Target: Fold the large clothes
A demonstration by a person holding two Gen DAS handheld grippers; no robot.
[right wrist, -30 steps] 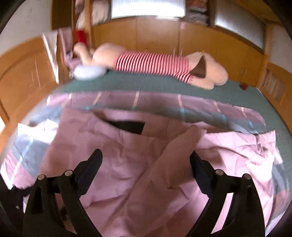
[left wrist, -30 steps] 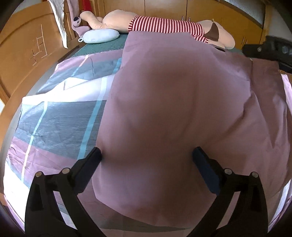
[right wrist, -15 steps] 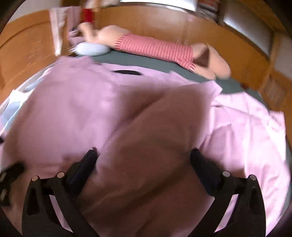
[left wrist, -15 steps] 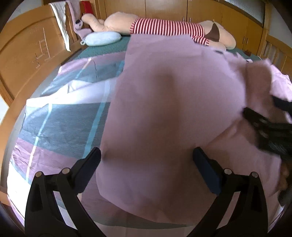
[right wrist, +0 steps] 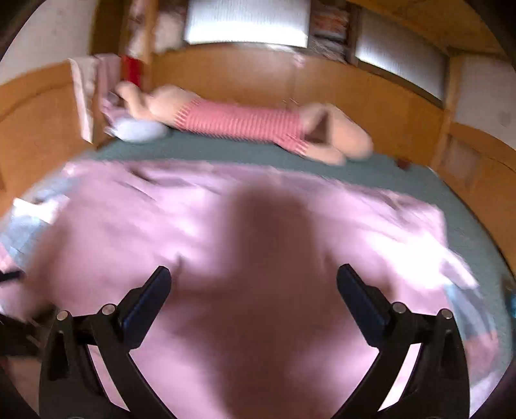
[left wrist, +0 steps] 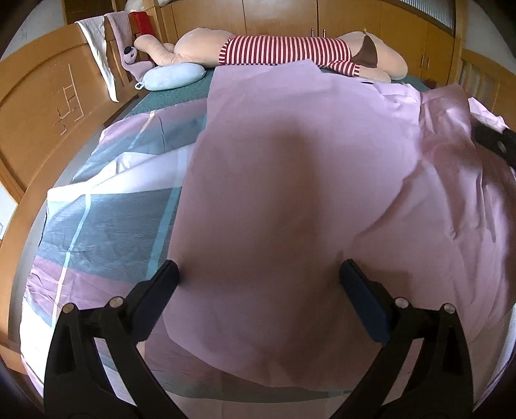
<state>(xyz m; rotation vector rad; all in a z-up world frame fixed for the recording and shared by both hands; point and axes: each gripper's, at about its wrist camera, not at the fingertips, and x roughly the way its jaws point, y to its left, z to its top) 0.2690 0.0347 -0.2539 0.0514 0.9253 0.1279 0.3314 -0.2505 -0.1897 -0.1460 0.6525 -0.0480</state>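
Bed point(left wrist: 106, 222), checked cover: pink garment point(left wrist: 290, 180) spread flat; striped plush toy point(left wrist: 283, 51) at far edge. Left claw point(left wrist: 258, 283) and right claw point(right wrist: 254, 283) both gaping, nothing gripped.

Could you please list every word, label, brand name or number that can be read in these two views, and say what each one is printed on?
None: no readable text in either view.
The wooden headboard bears only inlaid line patterns, no letters.
The red item behind it shows no legible print.
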